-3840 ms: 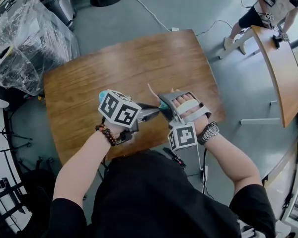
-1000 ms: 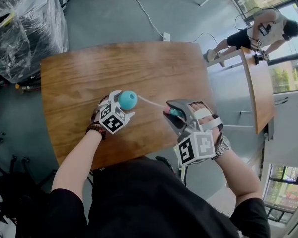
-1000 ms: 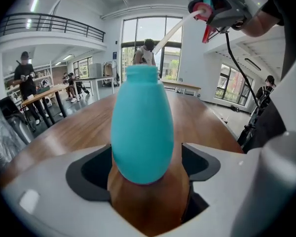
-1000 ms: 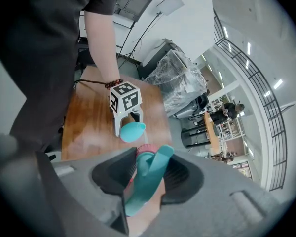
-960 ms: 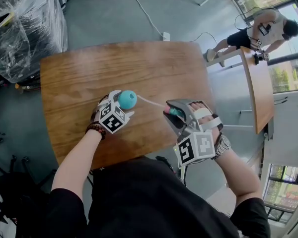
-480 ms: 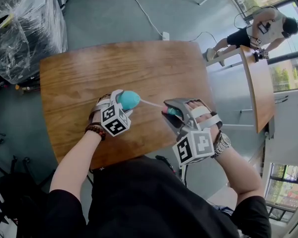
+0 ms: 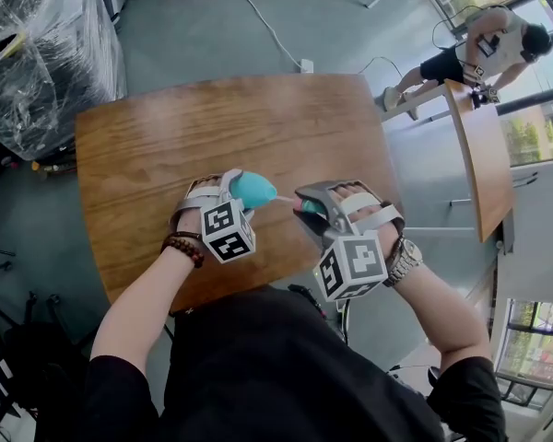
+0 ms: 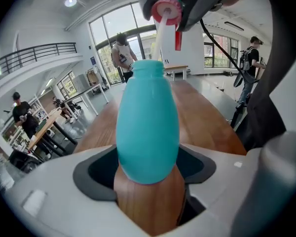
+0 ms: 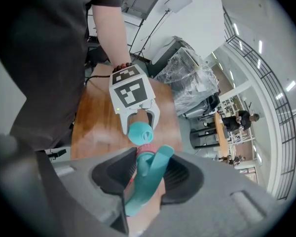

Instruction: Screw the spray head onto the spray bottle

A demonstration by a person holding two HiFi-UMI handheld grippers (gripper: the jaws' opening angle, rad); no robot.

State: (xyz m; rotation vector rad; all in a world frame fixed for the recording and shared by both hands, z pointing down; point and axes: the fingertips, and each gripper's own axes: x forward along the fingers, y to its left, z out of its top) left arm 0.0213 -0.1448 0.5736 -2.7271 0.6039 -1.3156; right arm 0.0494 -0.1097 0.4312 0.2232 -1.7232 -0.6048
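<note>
Head view: the right tool (image 7: 302,206) hides most of the spray head (image 7: 313,208).

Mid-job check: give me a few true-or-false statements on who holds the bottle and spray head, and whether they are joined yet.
The left gripper holds the teal plastic spray bottle. True; its jaws have just been closing, with the bottle between them.
The right gripper is empty. False: it is shut on the teal spray head.
The spray head is already screwed onto the bottle. False: its pink collar sits apart from the bottle's neck; only the thin white tube spans the gap.
Both held parts are over the brown wooden table. True.
</note>
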